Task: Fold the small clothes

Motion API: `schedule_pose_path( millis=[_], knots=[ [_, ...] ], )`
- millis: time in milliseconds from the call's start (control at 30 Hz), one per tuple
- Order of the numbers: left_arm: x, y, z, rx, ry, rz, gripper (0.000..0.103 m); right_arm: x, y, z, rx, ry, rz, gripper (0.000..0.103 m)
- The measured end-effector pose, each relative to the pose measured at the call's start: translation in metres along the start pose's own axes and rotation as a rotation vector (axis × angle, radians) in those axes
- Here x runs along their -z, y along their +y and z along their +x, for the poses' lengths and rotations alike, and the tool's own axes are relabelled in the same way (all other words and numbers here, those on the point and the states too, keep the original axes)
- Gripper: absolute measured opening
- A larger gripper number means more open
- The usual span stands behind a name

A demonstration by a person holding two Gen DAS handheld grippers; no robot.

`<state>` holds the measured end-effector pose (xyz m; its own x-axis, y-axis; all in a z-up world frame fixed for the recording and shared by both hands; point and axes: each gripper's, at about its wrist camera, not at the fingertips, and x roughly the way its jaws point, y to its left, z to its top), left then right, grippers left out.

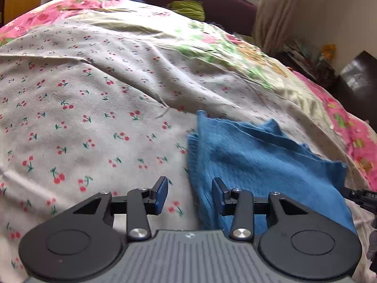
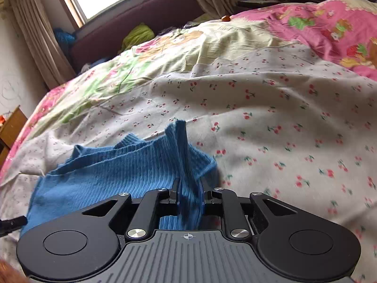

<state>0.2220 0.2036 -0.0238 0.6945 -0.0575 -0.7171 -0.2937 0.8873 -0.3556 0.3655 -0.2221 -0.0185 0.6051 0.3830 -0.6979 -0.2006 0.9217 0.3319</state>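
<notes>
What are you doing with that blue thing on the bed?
A person is folding a small blue knit garment on a cherry-print sheet, with a gripper in each hand. The right gripper is shut on a bunched edge of the garment and lifts it. The left gripper is open, holding nothing, over the garment's other edge. The garment is still rumpled, not neatly folded.

The blue knit garment [image 2: 132, 172] runs under the right hand-held gripper [image 2: 189, 194] at lower centre, so its near part is hidden. In the left wrist view its lower edge is blurred. At the upper right there, the cluttered items [image 1: 306, 56] are too small to tell.
</notes>
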Motion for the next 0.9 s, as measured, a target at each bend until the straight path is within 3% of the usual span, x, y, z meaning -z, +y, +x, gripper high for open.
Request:
schedule_pose_path(
  millis=[167, 267, 500, 600, 667, 800, 900],
  knots=[
    [0.029, -0.015, -0.018, 0.048, 0.026, 0.049, 0.056, 0.036, -0.016, -0.029, -0.041, 0.037, 0.041, 0.030],
    [0.047, -0.016, -0.009, 0.040, 0.075, 0.055, 0.058, 0.054, -0.019, -0.035, -0.080, 0.074, 0.073, 0.030],
    [0.050, -0.022, -0.013, 0.046, 0.073, 0.054, 0.058, 0.070, -0.017, -0.050, -0.156, 0.078, 0.079, 0.029],
    [0.053, -0.022, -0.013, 0.047, 0.084, 0.063, 0.044, 0.073, -0.018, -0.043, -0.132, 0.103, 0.070, 0.013],
    [0.053, -0.024, -0.013, 0.071, 0.107, 0.069, 0.025, 0.071, -0.020, -0.041, -0.142, 0.115, 0.093, 0.011],
    [0.045, -0.025, -0.032, 0.110, 0.117, 0.093, 0.021, 0.062, -0.016, -0.070, -0.177, 0.067, 0.037, 0.009],
    [0.046, -0.015, -0.038, 0.121, 0.129, 0.039, 0.021, 0.069, -0.015, -0.070, -0.149, 0.089, 0.003, 0.009]
  ],
)
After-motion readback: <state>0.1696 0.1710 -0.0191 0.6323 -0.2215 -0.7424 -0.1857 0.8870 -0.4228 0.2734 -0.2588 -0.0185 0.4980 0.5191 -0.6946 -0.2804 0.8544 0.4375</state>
